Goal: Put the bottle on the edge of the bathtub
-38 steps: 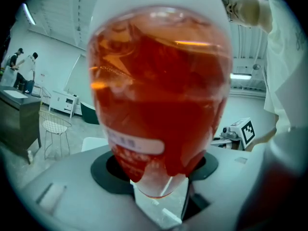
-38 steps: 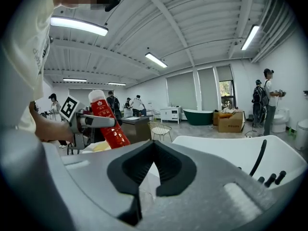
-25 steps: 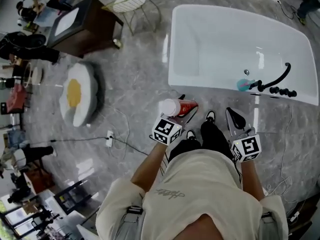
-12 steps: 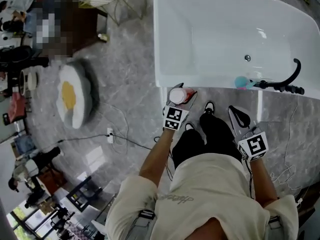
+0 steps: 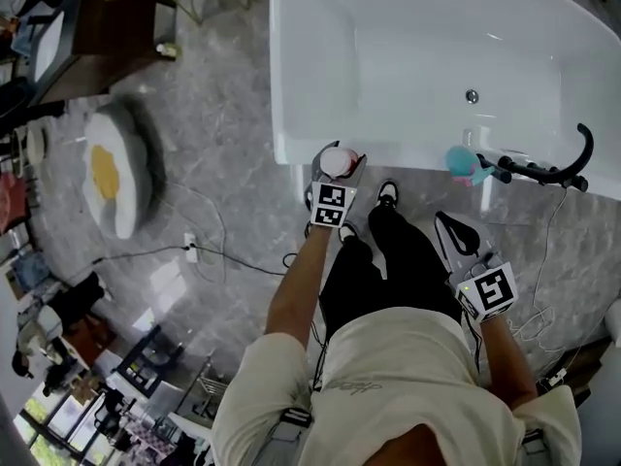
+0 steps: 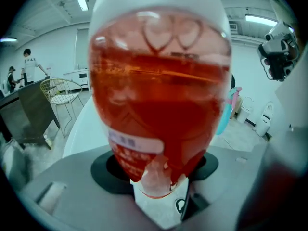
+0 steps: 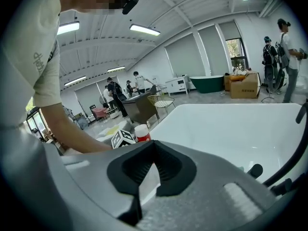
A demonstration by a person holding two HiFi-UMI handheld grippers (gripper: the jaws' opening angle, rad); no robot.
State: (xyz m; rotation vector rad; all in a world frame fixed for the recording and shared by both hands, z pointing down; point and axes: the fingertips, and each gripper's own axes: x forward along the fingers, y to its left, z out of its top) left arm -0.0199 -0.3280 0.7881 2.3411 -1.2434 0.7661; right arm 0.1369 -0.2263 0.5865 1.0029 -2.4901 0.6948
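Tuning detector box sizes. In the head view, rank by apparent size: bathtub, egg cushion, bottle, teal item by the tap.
1. bathtub, by far the largest
2. egg cushion
3. bottle and teal item: about alike, so not ranked; the bottle shows mostly its cap end, so its full size is unclear.

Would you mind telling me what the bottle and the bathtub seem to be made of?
Bottle: probably clear, glossy plastic. Red liquid shows through its wall and the ceiling lights glint on it. Glass cannot be ruled out.
Bathtub: smooth, glossy white, probably acrylic or enamel. Bright highlights run along its rim and inner wall. The look alone does not settle which.
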